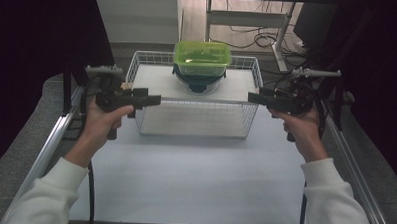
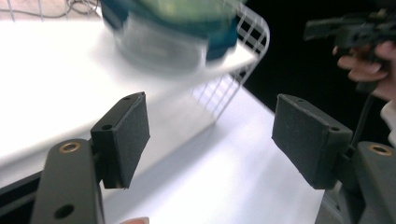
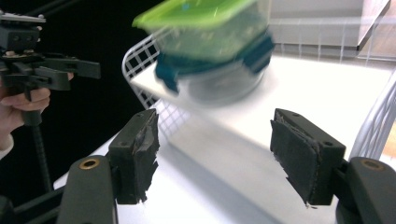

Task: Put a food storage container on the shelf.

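Observation:
A white wire basket [image 1: 193,127] stands at the middle back of the white table. On the white board inside it rests a clear box with a green lid [image 1: 202,57], stacked on a round clear tub with a dark teal lid [image 1: 199,84]. My left gripper [image 1: 155,99] hovers at the basket's left rim, pointing inward, open and empty. My right gripper [image 1: 252,97] faces it from the right rim, also open and empty. The left gripper view shows open pads [image 2: 126,135], the blurred tub [image 2: 163,42] and basket corner [image 2: 252,32]. In the right gripper view the stack [image 3: 210,42] lies beyond the open pads [image 3: 299,154].
The white tabletop [image 1: 194,182] stretches in front of the basket, bounded by metal rails [image 1: 50,147] on both sides. Black drapes hang left and right. A metal desk frame and cables [image 1: 259,39] sit on the floor behind.

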Available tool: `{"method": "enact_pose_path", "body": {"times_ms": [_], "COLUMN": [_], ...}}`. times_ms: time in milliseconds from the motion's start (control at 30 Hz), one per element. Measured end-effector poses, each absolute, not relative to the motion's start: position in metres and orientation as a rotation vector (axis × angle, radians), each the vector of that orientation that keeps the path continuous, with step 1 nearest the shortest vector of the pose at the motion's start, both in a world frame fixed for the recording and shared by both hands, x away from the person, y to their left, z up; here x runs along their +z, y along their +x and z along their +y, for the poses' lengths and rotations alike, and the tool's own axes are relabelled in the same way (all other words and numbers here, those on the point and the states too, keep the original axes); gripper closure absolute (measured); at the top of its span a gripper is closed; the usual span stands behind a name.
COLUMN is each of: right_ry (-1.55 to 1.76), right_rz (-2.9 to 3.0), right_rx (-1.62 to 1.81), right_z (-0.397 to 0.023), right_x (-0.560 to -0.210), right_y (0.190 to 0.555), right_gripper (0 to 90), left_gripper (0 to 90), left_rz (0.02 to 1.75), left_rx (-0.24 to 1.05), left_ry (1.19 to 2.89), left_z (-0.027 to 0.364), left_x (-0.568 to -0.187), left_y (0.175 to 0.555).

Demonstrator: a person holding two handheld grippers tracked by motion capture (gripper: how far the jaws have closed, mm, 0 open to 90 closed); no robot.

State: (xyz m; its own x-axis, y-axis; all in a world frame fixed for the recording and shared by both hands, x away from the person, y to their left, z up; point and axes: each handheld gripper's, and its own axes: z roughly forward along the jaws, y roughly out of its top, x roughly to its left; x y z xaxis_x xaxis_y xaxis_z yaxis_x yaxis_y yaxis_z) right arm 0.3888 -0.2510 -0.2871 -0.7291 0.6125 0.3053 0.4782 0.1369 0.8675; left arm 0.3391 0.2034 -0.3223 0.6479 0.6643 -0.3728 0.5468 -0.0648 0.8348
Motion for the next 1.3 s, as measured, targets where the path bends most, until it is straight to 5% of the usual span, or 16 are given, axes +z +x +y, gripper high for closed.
{"method": "enact_pose_path", "body": {"times_ms": [433,867,1300], "right_ry": [1.047,1.129,1.138], "right_rz": [2.41,2.526,2.495], "right_rx": [1.5,1.346,1.338], "right_z": [-0.258,-0.255,-0.259], "right_x": [-0.364,-0.426,-0.435], "right_y": [0.331,0.32,0.318], "right_gripper": [31.7,30.5,25.1], "left_gripper": [27.4,28.2,27.5], "left_rz": [1.015,1.065,1.084], "left_rx": [0.085,0.024,0.046], "left_ry": [1.791,1.889,1.886], "left_z": [0.202,0.184,0.187], "left_x": [-0.399,-0.452,-0.456], "left_y": [0.285,0.275,0.276]}}
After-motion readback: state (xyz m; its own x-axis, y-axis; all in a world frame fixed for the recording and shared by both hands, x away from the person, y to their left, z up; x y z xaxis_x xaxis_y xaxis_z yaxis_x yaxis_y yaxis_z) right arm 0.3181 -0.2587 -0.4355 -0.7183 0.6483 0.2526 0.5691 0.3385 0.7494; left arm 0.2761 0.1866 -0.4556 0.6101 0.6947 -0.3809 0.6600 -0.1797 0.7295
